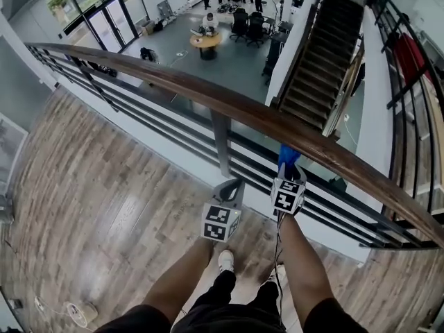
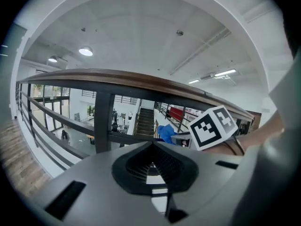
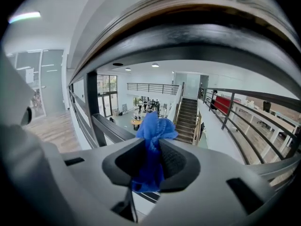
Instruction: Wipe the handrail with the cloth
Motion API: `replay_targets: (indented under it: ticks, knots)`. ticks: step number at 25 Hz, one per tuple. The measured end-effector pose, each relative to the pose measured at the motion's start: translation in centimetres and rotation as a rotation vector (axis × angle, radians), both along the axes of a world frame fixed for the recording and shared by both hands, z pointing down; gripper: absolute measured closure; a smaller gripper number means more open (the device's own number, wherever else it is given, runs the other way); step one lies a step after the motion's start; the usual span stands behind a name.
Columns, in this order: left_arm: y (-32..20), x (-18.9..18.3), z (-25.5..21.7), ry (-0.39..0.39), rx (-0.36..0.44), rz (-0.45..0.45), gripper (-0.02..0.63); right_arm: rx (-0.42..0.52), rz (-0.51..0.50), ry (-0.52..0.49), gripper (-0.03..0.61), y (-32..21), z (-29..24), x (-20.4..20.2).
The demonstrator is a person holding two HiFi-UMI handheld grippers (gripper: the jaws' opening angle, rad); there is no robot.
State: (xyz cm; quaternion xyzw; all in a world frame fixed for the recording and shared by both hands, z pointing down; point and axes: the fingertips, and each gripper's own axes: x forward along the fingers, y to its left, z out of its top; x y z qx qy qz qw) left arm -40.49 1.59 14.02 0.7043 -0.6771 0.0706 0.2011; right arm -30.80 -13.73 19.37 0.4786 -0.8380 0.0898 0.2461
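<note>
Cloth (image 3: 155, 126) in right claw (image 3: 151, 147) — beneath handrail (image 1: 208, 96)

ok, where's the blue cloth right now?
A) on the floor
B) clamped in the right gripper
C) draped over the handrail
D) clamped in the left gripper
B: the right gripper view shows the blue cloth pinched between the jaws of the right gripper, just below the handrail; the left gripper holds nothing.
</note>
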Motion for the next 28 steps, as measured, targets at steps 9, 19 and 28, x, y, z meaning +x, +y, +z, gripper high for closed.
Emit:
replay_targets:
  ticks: [9,19,28]
  knots:
    - [-3.2,9.2,-1.0,0.007,0.009,0.106,0.609,-0.020,0.043,0.048,0.486,-1.2,-0.2,10.2]
    - [-5.6,19.0,-1.8,-0.005,-0.001,0.176,0.609,-0.037,0.105,0.054,0.486,-2.5,-0.4,21.0]
    - [-8.4,29.0,-0.6,-0.027,-0.025,0.274,0.609,-0.026,0.153,0.044,0.486,-3.1,0.5,31.4]
